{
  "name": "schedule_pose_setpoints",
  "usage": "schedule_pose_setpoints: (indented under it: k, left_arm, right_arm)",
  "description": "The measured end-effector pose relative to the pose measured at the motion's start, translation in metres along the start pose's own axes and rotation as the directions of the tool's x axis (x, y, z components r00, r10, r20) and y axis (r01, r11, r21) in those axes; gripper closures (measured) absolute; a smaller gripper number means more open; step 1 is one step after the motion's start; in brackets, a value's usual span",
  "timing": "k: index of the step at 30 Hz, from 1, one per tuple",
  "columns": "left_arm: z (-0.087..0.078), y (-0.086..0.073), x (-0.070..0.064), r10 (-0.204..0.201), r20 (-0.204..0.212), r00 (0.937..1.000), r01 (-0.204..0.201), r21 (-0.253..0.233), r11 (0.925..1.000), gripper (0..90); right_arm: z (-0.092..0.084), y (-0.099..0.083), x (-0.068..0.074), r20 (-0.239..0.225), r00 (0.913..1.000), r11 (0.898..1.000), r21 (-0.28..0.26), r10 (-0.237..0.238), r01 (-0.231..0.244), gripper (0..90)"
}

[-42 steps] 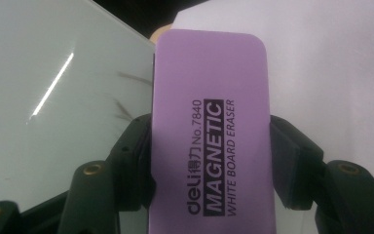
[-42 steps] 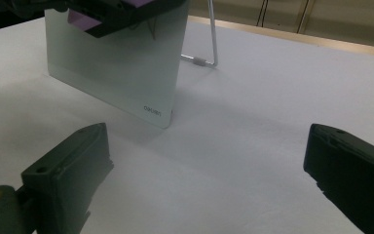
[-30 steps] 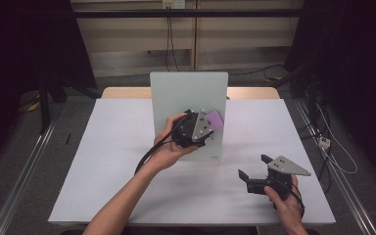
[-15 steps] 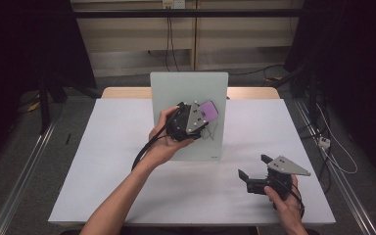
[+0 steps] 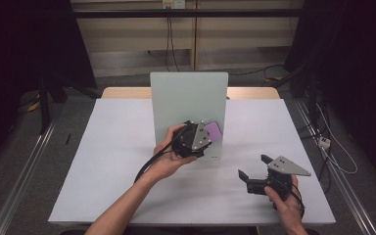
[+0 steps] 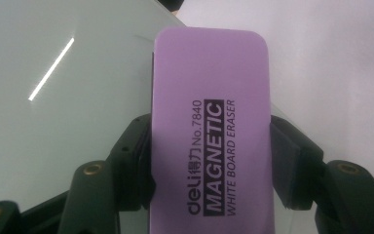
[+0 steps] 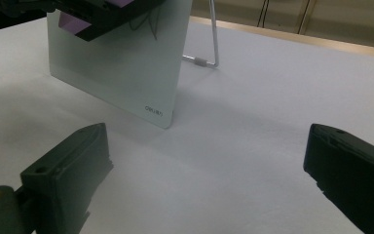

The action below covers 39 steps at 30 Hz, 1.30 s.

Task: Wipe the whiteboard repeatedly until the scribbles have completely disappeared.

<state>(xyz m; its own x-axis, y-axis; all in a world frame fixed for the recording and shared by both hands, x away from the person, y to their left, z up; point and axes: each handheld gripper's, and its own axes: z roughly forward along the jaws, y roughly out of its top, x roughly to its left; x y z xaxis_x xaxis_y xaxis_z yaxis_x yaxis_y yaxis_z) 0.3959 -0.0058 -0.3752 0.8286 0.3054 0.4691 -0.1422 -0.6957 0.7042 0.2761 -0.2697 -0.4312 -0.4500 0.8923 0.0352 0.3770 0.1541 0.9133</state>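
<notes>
A pale green whiteboard stands upright on the white table, propped by a wire stand. My left gripper is shut on a purple magnetic whiteboard eraser, holding it against the board's lower right face. The eraser shows purple beside the grey plate in the high view, and its underside appears at the top left of the right gripper view. My right gripper rests low near the table's front right, jaws open with nothing between them. Faint pen marks sit on the board.
The table's wooden far edge runs behind the board. Cables lie on the floor to the right. Metal rails run along the floor on the left.
My left gripper with the eraser rose a little on the board, then came down and slightly right to the board's lower right. The right gripper has kept still.
</notes>
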Motion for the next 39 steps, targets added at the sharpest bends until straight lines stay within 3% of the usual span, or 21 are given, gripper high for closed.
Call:
schedule_pose_setpoints:
  k: [4, 9, 14, 19, 28, 32, 35, 39]
  left_arm:
    - [-0.002, 0.006, 0.007, -0.001, -0.007, 1.0000, 0.001, -0.005, 1.0000, 41.0]
    - [-0.009, 0.022, 0.025, -0.022, -0.041, 0.9989, 0.020, -0.030, 0.9993, 41.0]
    - [-0.013, 0.035, 0.039, -0.038, -0.044, 0.9983, 0.037, -0.039, 0.9986, 40.9]
    - [-0.008, 0.034, 0.033, -0.014, -0.030, 0.9995, 0.013, -0.027, 0.9995, 41.0]
    - [0.010, 0.018, 0.002, 0.015, 0.050, 0.9986, -0.015, 0.015, 0.9998, 40.9]
    - [0.013, 0.010, -0.007, 0.025, 0.063, 0.9977, -0.027, 0.030, 0.9992, 40.9]
    - [0.012, 0.008, -0.007, 0.022, 0.065, 0.9976, -0.025, 0.036, 0.9991, 41.0]
    - [0.004, 0.010, 0.004, 0.008, 0.044, 0.9990, -0.009, 0.027, 0.9996, 41.0]
  right_arm:
    - [0.000, 0.000, 0.000, 0.002, 1.0000, 1.000, -0.001, -0.001, 0.001, 2.8]
    - [0.000, 0.000, -0.001, -0.001, 1.0000, 1.000, -0.001, 0.002, -0.002, 2.7]
    - [0.000, 0.000, -0.001, -0.002, 1.0000, 1.000, -0.004, 0.006, -0.006, 2.7]
    - [0.000, 0.000, 0.000, -0.002, 1.0000, 1.000, -0.001, 0.001, -0.001, 2.8]
    - [-0.001, 0.000, 0.000, -0.002, 1.0000, 1.000, -0.004, 0.002, -0.002, 2.7]
    - [-0.001, 0.000, -0.001, 0.000, 1.0000, 1.000, -0.004, 0.004, -0.004, 2.8]
    - [-0.001, 0.000, 0.000, -0.001, 1.0000, 1.000, -0.003, 0.002, -0.002, 2.7]
    - [-0.001, 0.000, -0.001, -0.001, 1.0000, 1.000, -0.003, 0.003, -0.003, 2.8]
